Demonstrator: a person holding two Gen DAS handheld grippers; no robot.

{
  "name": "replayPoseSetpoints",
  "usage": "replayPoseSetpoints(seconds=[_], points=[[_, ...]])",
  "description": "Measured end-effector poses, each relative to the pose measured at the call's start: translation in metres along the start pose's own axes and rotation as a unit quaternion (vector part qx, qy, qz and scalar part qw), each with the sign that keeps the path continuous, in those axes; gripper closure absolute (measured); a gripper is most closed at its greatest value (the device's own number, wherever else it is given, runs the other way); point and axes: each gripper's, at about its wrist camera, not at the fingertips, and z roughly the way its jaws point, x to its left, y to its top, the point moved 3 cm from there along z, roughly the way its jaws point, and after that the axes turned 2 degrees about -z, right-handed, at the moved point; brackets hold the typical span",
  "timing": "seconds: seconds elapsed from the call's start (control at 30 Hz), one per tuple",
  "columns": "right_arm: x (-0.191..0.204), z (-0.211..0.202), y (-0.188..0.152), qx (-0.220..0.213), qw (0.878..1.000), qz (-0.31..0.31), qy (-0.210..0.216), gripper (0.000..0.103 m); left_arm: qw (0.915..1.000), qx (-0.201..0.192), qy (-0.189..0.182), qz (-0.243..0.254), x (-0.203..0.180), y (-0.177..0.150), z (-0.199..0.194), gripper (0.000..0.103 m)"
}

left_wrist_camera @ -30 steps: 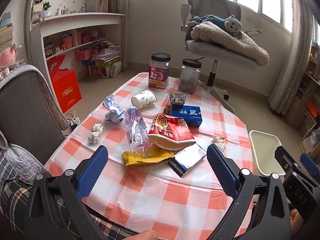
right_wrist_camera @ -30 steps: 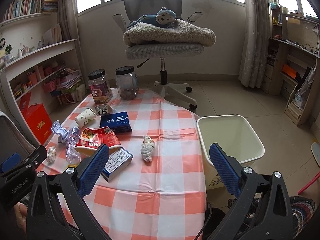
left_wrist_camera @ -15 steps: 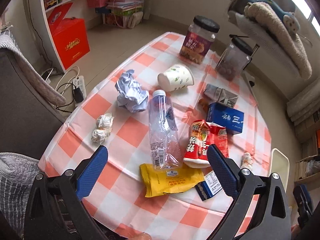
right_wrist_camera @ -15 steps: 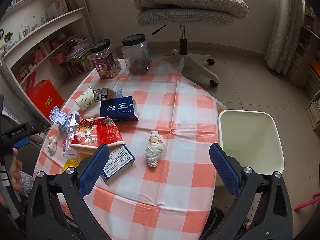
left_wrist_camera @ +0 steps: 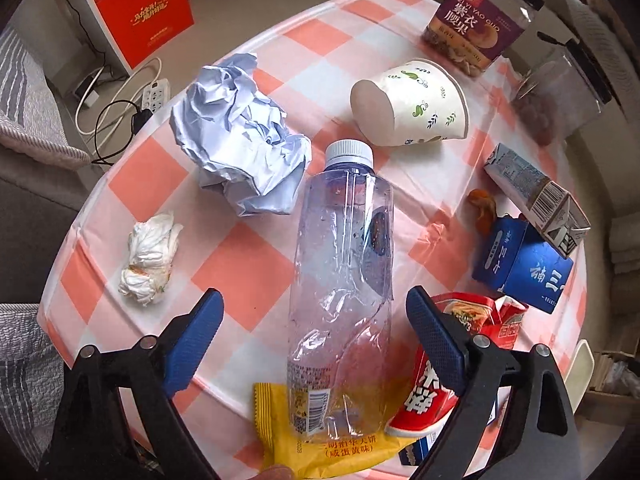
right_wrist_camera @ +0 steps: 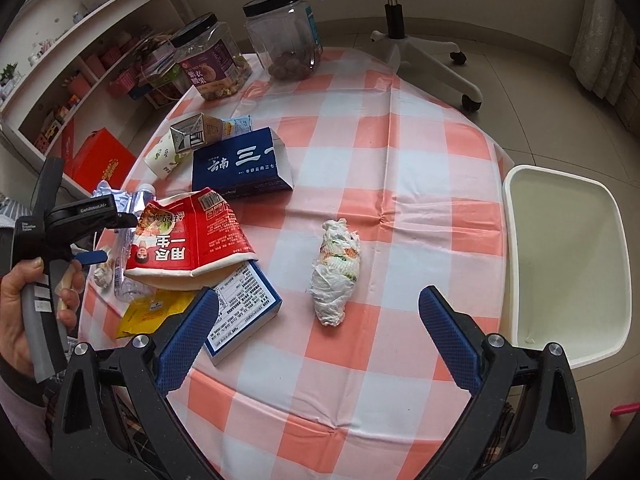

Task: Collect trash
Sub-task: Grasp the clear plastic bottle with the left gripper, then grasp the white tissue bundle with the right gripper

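A crushed clear plastic bottle (left_wrist_camera: 344, 256) lies on the checked tablecloth (left_wrist_camera: 240, 276). My left gripper (left_wrist_camera: 314, 314) is open, its fingers either side of the bottle's lower half, not touching it. Around it lie crumpled blue paper (left_wrist_camera: 240, 140), a white tissue wad (left_wrist_camera: 150, 254), a paper cup (left_wrist_camera: 412, 104), a yellow wrapper (left_wrist_camera: 340, 448) and a red noodle bowl (right_wrist_camera: 188, 240). My right gripper (right_wrist_camera: 318, 326) is open above a wrapped tissue wad (right_wrist_camera: 336, 268). A white trash bin (right_wrist_camera: 568, 264) stands beside the table on the right.
A blue box (right_wrist_camera: 240, 166), a small carton (right_wrist_camera: 192, 134), a white-and-blue box (right_wrist_camera: 240, 308) and two lidded jars (right_wrist_camera: 284, 36) are on the table. An office chair base (right_wrist_camera: 420, 48) stands behind. A red box (left_wrist_camera: 144, 4) and power strip (left_wrist_camera: 154, 92) are on the floor.
My left gripper has dropped down close over the bottle, which now sits between its fingers. My right gripper has tilted down and moved nearer the tissue wad.
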Motion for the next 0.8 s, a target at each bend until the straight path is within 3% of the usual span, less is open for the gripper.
replayPoseSetpoints(seconds=[0.07,0.13,0.17,0.2,0.27,0.43,0.6,0.7,0.8], points=[[0.002,0.011,-0.004,0.014,1.000,-0.005,0.000,0.007,0.9998,0.019,0.004,-0.005,-0.002,0.006,0.016,0.017],[0.003,0.021,-0.008,0.033,0.999,-0.001,0.006,0.007,0.9987,0.048,-0.015,-0.012,-0.003,0.006,0.032,0.027],[0.003,0.025,-0.009,0.041,0.999,0.004,0.011,0.007,0.9977,0.060,-0.029,-0.013,-0.005,0.006,0.036,0.039],[0.002,0.028,-0.009,0.045,0.999,0.010,0.015,0.007,0.9977,0.060,-0.030,-0.006,-0.008,0.005,0.036,0.051],[0.000,0.033,-0.008,0.049,0.998,0.026,0.014,0.007,0.9986,0.038,-0.024,0.025,-0.016,0.005,0.026,0.057],[-0.019,0.045,-0.003,0.052,0.994,0.090,0.014,0.007,0.9950,-0.029,-0.062,0.073,-0.030,-0.003,-0.027,0.058],[-0.026,0.065,0.005,0.055,0.991,0.122,0.005,0.008,0.9825,-0.112,-0.068,0.132,-0.038,-0.018,-0.085,0.058],[-0.022,0.080,0.008,0.063,0.991,0.121,-0.007,0.014,0.9777,-0.135,-0.067,0.146,-0.037,-0.019,-0.097,0.058],[-0.019,0.096,0.009,0.077,0.990,0.121,-0.013,0.020,0.9777,-0.133,-0.072,0.145,-0.033,-0.021,-0.098,0.058]])
